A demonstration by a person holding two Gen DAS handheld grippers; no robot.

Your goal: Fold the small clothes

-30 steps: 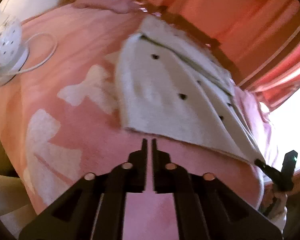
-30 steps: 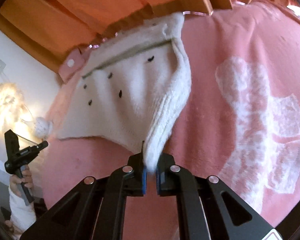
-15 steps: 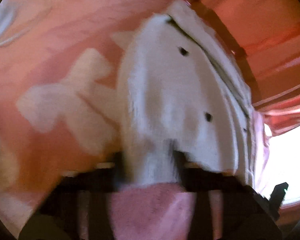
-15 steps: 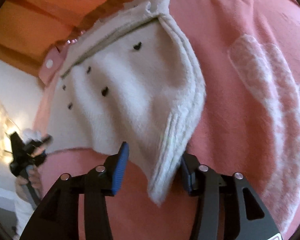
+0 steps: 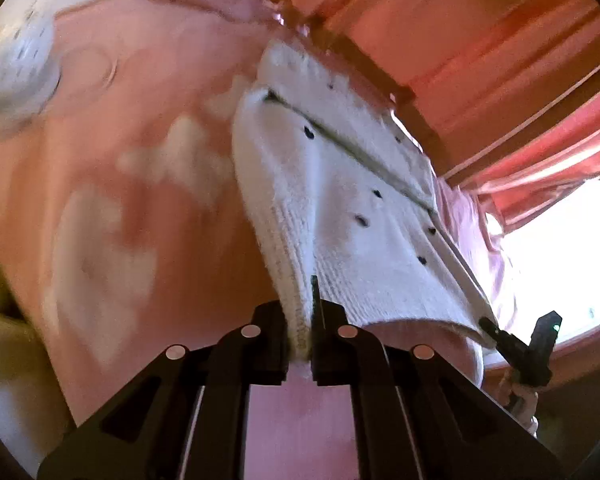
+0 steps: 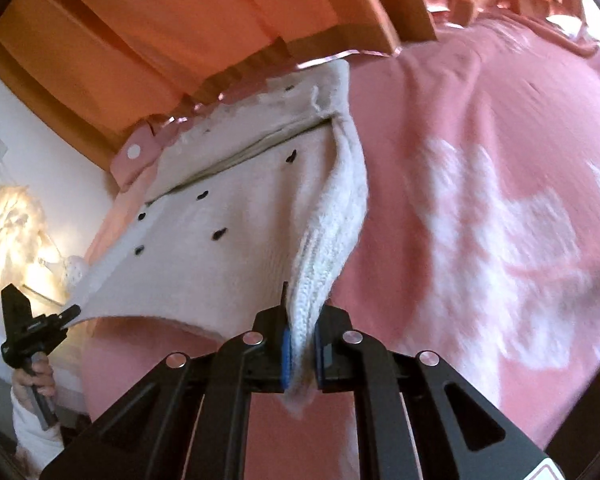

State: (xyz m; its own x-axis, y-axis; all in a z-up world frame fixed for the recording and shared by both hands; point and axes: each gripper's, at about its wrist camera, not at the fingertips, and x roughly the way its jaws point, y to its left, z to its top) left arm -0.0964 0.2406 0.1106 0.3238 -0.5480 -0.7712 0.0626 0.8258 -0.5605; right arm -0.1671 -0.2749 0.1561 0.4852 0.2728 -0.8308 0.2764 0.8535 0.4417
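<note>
Home bedroom. Bed spread with pink blanket [image 6: 480,200], pale blotchy pattern. Wooden headboard [image 6: 204,28] along far edge of bed. White wall, glowing lamp [image 6: 12,232] beyond bed's left edge. Pink-red curtain [image 5: 540,152] beside bright window [image 5: 560,264].

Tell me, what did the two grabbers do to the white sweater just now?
The left gripper, shut and empty before, opened and clamped on the white sweater's near corner. The right gripper let go briefly and is closing on its corner again. The hem lifted. The pink blanket stayed put.
</note>
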